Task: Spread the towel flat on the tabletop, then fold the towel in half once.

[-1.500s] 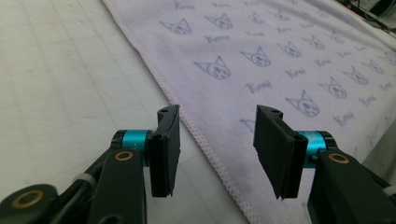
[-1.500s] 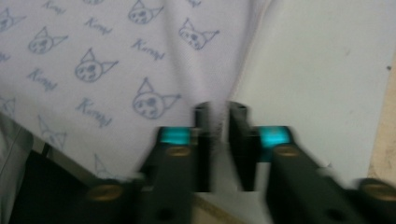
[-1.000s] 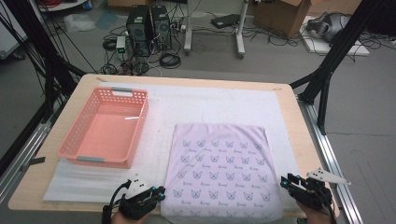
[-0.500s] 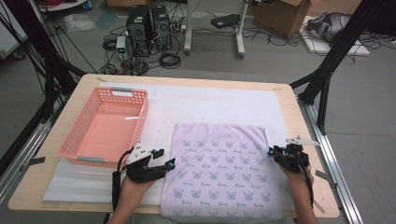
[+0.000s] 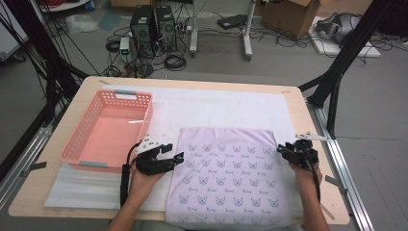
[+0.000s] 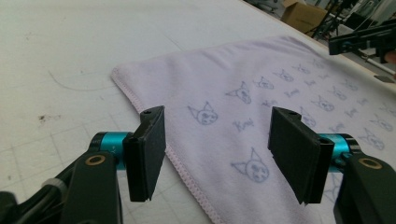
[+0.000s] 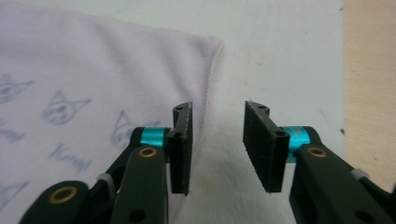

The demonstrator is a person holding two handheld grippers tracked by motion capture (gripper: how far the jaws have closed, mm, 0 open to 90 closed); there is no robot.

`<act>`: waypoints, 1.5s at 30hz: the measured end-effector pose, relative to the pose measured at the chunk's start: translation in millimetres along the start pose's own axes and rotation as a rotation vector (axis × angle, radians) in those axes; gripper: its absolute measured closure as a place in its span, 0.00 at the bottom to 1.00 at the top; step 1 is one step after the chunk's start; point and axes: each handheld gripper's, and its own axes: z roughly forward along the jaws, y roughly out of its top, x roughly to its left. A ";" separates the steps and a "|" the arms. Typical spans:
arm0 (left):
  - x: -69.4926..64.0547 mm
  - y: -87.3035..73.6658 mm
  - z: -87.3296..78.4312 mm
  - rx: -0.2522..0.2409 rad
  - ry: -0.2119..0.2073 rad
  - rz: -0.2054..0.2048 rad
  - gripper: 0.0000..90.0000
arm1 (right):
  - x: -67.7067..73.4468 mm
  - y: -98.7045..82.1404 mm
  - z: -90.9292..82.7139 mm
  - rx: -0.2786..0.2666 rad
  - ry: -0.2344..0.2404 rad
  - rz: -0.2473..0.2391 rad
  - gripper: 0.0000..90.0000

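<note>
White mat (image 5: 216, 108), both hand-held grippers now farther up towel (image 5: 231, 173) edges, jaws just opening, empty.

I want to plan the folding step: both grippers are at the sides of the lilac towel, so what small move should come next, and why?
Probably lower both grippers onto the towel's side hems and close. The left gripper, jaws just opened, straddles the left hem without pressing; the right gripper is open beside the right hem.
</note>
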 end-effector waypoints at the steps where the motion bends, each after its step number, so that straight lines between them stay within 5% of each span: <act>1: -0.5 0.2 -0.3 -0.001 -0.001 0.003 0.41 | -0.4 -3.8 -7.2 -0.017 0.035 0.002 0.62; 4: -2.1 0.1 -0.8 0.006 -0.011 0.007 0.39 | 1.3 -17.7 -27.3 -0.036 0.114 -0.018 0.53; 9: -4.1 2.1 -0.1 -0.015 0.014 0.012 0.31 | 9.9 -35.9 -48.5 -0.073 0.176 -0.100 0.31; 12: -5.9 3.2 -1.0 -0.034 0.013 0.010 0.24 | 14.5 -40.3 -52.8 -0.081 0.196 -0.154 0.27; 21: -8.3 3.0 1.7 -0.022 0.002 0.026 0.25 | 13.8 -38.4 -52.9 -0.130 0.180 -0.144 0.22; 31: -6.4 2.4 3.5 -0.009 -0.007 0.018 0.28 | 14.0 -37.5 -47.9 -0.111 0.172 -0.125 0.22; 45: 0.3 -1.0 13.0 0.062 0.049 -0.017 0.34 | 11.8 -33.9 -31.3 -0.052 0.201 -0.089 0.22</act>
